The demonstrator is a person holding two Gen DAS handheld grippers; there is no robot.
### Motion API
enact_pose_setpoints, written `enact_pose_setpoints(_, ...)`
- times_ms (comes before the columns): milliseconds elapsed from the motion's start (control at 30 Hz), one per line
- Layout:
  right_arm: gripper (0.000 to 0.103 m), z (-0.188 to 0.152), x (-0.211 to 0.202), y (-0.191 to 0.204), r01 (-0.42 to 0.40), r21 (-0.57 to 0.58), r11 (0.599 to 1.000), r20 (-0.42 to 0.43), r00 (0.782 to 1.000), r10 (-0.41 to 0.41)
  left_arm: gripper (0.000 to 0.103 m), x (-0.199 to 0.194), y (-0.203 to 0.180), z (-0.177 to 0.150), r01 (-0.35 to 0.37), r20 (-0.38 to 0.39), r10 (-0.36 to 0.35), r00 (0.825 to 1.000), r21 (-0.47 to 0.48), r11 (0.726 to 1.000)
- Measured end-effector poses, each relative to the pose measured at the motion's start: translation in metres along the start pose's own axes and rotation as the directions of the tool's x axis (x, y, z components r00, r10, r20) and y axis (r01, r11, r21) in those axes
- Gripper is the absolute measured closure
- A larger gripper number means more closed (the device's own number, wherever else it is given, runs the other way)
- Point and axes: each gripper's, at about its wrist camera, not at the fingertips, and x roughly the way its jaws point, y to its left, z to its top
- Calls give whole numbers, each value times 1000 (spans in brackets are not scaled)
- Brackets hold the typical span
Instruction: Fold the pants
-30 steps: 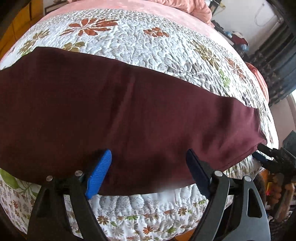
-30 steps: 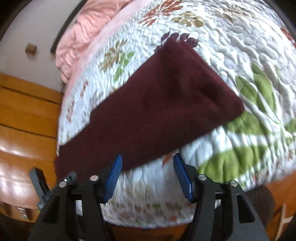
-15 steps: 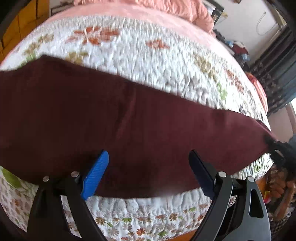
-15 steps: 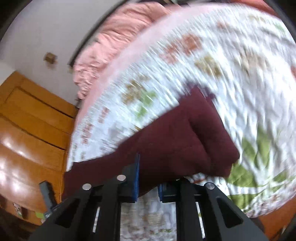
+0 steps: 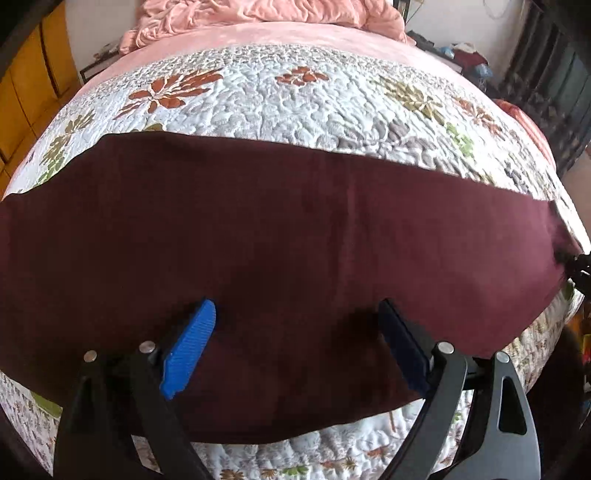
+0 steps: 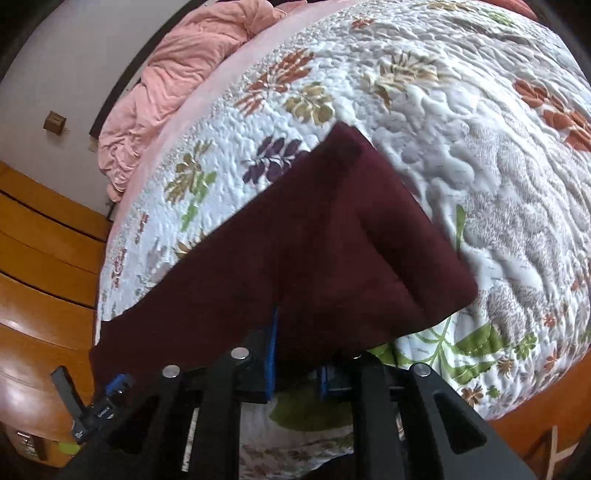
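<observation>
Right claw is pinching the near edge of the pants at one end of the strip; its jaws have just been closing, then eased a touch, with cloth between them, and that end looks lifted a little off the quilt. Left claw hangs spread wide over the middle of the pants, its blue pads above the cloth and not gripping. Maroon and smooth, the pants lie as one long band across the bed, along its near edge, with the near hem just short of where the quilt drops over the side. My judgement is that the lengthwise fold, leg onto leg, is already done, since the band is narrow and the held end shows stacked layers. What seems left is the crosswise folding: carrying the pinched end over toward the other end, then perhaps one more fold and a smoothing. No containers show in either view, only a heap of pink bedding at the far end of the bed.
</observation>
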Motion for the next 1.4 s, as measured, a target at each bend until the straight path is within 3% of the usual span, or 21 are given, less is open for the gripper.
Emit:
enact_pose_setpoints(133,71,2,-4,8,22,-25,999,-6,1000,-22,14,-10,16,1,50,-3,-50,999,-107,993)
enact_pose_setpoints(233,65,-1,-9,4,-1,-4,1000,-2,1000,1,14,-18,29,-5,21,16,-20,1000,-116,993)
enact_pose_setpoints(467,70,-5,-2,-1,59,8,998,-2,998,-59,11,-3,33,-12,-6,-2,6,1000,-74,997)
enact_pose_setpoints(600,61,-4,-9,12,106,-15,994,-16,994,-106,11,-28,47,-10,63,34,-58,998,-161,985)
enact_pose_setpoints(667,55,-8,-18,23,154,-42,987,-14,988,-154,11,-41,56,-10,66,59,-56,997,-184,981)
enact_pose_setpoints(800,55,-27,-34,52,213,-86,973,-21,976,-216,11,-74,99,-16,57,83,-35,996,-280,958)
enact_pose_setpoints(867,55,-38,-37,75,184,-145,972,-14,982,-188,11,-84,130,-23,68,77,-43,996,-360,930)
enact_pose_setpoints(1067,53,-66,0,164,0,-338,941,-92,995,-33,11,-104,239,-60,11,51,27,998,-629,777)
enact_pose_setpoints(1133,53,-75,20,189,-28,-380,925,-128,991,-23,12,-101,261,-66,22,44,10,999,-672,740)
enact_pose_setpoints(1267,53,-99,61,230,-97,-434,896,-206,978,6,12,-88,296,-77,83,58,-60,997,-772,630)
enact_pose_setpoints(1333,53,-108,75,243,-98,-450,887,-227,974,-8,12,-80,303,-75,104,61,-91,994,-791,603)
enact_pose_setpoints(1400,53,-118,88,251,-106,-453,885,-255,967,-15,15,-75,302,-71,115,64,-107,992,-793,599)
